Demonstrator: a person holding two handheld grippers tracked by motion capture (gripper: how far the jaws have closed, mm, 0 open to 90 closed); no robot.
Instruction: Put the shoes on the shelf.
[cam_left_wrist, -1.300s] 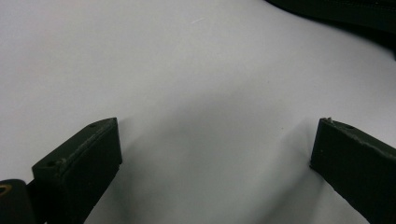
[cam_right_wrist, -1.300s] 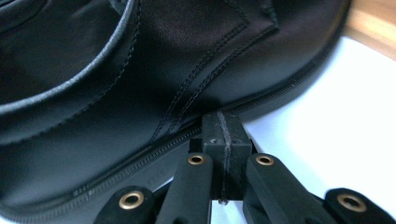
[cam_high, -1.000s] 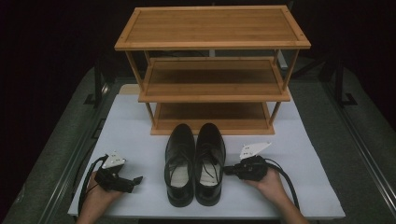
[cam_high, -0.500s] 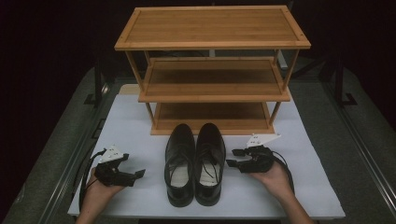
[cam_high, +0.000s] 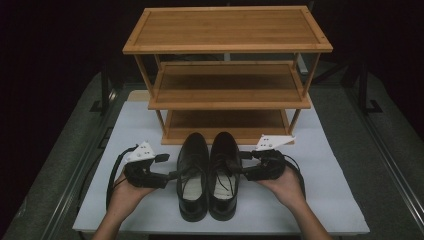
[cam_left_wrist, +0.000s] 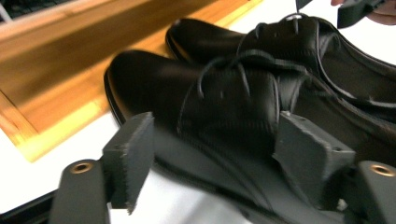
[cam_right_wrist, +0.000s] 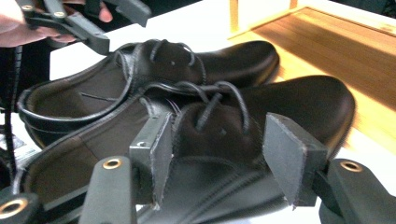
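Observation:
A pair of black lace-up shoes stands side by side on the white mat, toes toward the rack: the left shoe (cam_high: 192, 175) and the right shoe (cam_high: 224, 172). My left gripper (cam_high: 167, 166) is open at the left shoe's outer side. In the left gripper view my left gripper (cam_left_wrist: 215, 140) has its jaws spread on either side of the laced part of the left shoe (cam_left_wrist: 154, 84). My right gripper (cam_high: 246, 165) is open against the right shoe's outer side. In the right gripper view my right gripper (cam_right_wrist: 219, 140) straddles the laces of the right shoe (cam_right_wrist: 299, 102).
A three-tier bamboo shoe rack (cam_high: 227, 27) stands just behind the shoes, its lowest shelf (cam_high: 227, 120) right past the toes. The white mat (cam_high: 320, 200) has room on both sides. Dark table rails run along left and right.
Both grippers have moved inward and slightly forward from the mat's sides until their open jaws reach the shoes. The shoes have not moved.

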